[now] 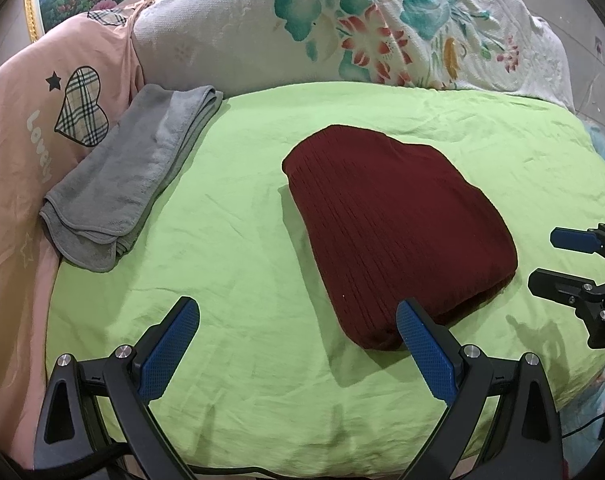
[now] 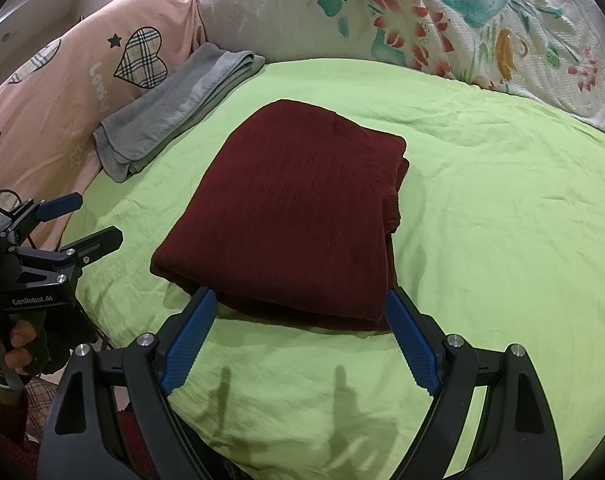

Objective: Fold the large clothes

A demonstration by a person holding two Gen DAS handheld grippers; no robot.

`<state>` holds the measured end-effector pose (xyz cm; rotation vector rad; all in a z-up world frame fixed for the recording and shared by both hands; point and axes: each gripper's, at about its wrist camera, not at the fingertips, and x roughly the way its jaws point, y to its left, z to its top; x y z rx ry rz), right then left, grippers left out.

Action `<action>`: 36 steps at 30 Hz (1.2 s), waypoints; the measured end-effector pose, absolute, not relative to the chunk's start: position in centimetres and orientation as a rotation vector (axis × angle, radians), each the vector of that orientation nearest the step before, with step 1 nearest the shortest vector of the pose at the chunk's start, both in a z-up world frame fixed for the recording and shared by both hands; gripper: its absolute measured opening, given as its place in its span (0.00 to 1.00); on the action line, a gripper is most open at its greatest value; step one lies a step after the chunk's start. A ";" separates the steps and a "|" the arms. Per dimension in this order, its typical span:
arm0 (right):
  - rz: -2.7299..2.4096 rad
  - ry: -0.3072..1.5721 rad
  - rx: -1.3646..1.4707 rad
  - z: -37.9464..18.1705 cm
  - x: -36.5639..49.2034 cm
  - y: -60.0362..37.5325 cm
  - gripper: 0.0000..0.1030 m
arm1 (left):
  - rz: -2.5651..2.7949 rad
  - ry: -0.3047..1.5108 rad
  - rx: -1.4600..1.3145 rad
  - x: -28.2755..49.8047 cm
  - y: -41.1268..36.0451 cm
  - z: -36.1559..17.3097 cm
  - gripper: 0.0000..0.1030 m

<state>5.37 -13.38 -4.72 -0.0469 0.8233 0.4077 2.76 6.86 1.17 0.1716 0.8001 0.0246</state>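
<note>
Fingers [image 1: 186, 320] of the left gripper [image 1: 298, 320] and right gripper [image 2: 300, 312] stand spread, grasping nothing. Folded maroon garment [image 2: 294, 216] lies mid-bed on the green sheet [image 2: 502, 200], seemingly untouched; a grey towel [image 1: 130, 176] rests near the bed's left edge.

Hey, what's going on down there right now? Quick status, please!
Left gripper and right gripper: jaws open, empty. Maroon sweater folded flat on green sheet. Folded grey towel off to the side, nothing in the way.
</note>
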 end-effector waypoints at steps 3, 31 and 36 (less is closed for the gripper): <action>0.409 0.824 -0.045 -4.8 5.4 -13.4 0.84 | 0.019 0.808 0.165 2.9 6.9 1.0 0.96; 0.414 0.838 -0.044 -4.9 5.8 -13.6 0.84 | 0.003 0.820 0.162 3.2 6.6 0.9 0.96; 0.413 0.837 -0.046 -4.9 5.8 -13.6 0.84 | 0.003 0.822 0.159 3.4 6.6 0.9 0.96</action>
